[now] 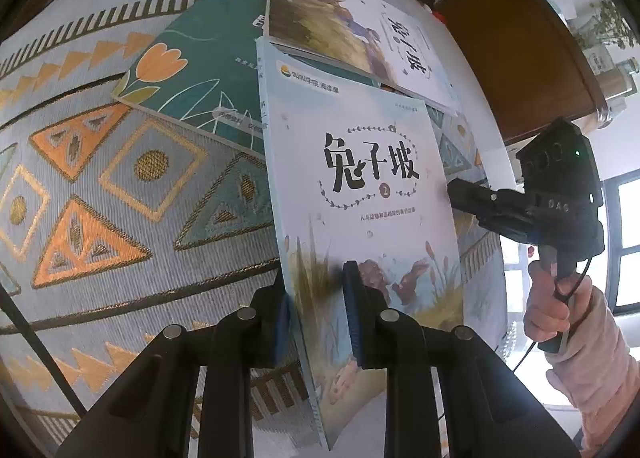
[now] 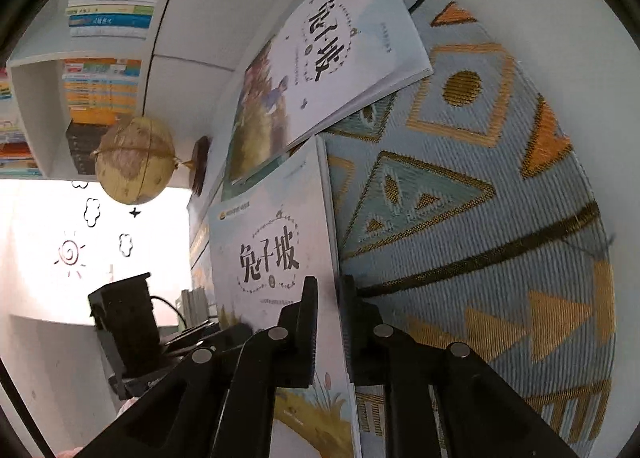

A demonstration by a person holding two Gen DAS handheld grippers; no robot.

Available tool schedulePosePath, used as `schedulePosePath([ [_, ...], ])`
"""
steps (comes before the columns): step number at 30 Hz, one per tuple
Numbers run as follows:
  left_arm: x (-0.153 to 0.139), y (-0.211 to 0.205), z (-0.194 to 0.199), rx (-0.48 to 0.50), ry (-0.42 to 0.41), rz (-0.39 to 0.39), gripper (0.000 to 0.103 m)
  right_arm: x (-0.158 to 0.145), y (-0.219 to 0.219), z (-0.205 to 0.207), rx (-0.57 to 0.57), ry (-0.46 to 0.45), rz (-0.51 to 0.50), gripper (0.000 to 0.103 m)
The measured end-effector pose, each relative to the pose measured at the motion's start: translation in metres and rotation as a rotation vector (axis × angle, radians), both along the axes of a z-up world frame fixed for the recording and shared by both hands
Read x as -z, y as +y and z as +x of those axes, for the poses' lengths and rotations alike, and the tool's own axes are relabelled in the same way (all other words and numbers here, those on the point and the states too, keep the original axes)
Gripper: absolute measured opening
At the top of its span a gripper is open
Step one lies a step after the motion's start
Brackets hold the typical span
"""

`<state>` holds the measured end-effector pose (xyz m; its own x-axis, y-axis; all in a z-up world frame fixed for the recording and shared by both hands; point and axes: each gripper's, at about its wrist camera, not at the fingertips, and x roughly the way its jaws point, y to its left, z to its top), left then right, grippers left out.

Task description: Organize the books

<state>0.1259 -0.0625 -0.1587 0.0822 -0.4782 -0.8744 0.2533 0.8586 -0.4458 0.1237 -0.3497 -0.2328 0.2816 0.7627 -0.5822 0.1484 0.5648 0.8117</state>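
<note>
The desk (image 1: 100,186) is covered by a woven cloth (image 2: 480,186) patterned with orange and teal triangles and diamonds. On it lies a green book (image 1: 200,78) with an orange flower on its cover. Partly over that book rests a white book (image 1: 360,34) of the same series as the one being handled.

The pale blue book (image 1: 360,186), marked with a "2", stands tilted on edge above the cloth, its far corner close to the white book.

The left tool (image 1: 320,314) grips the near edge of this book, its blue pads pressed against both faces, jaws nearly closed.

The right tool (image 2: 328,322) straddles the book's side edge with its jaws slightly parted. I cannot tell whether the pads press on the cover.

A hand (image 1: 548,298) in a pink sleeve holds the right tool.

A small globe (image 2: 134,160) hangs before a white bookshelf (image 2: 48,106).
</note>
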Motion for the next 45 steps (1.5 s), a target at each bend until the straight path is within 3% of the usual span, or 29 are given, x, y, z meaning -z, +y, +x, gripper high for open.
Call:
schedulePosePath([
  [3, 0.000, -0.003, 0.000, -0.001, -0.001, 0.005, 0.021, -0.003, 0.005, 0.002, -0.020, -0.022, 0.029, 0.033],
  [6, -0.003, -0.002, -0.002, -0.018, -0.013, 0.021, 0.021, -0.011, 0.013, 0.001, -0.059, -0.056, -0.028, 0.034],
  [7, -0.008, 0.000, -0.004, -0.025, -0.042, 0.032, 0.021, -0.017, 0.016, 0.000, -0.078, -0.085, -0.051, 0.032],
  [9, -0.015, 0.007, -0.004, -0.042, -0.060, 0.018, 0.018, -0.027, 0.019, -0.002, -0.095, -0.142, -0.029, 0.003],
  [13, -0.024, 0.020, -0.006, -0.056, -0.078, 0.023, 0.016, -0.039, 0.037, -0.003, -0.157, -0.168, -0.082, 0.004],
  [23, -0.052, 0.046, -0.021, -0.089, -0.130, 0.034, 0.014, -0.063, 0.056, -0.012, -0.150, -0.207, -0.044, 0.004],
  [30, -0.077, 0.056, -0.032, -0.115, -0.171, 0.051, 0.014, -0.072, 0.071, -0.017, -0.062, -0.105, -0.039, 0.004],
  [45, -0.106, 0.108, -0.068, -0.202, -0.208, 0.107, 0.014, -0.093, 0.122, -0.042, -0.102, -0.087, 0.027, 0.004],
])
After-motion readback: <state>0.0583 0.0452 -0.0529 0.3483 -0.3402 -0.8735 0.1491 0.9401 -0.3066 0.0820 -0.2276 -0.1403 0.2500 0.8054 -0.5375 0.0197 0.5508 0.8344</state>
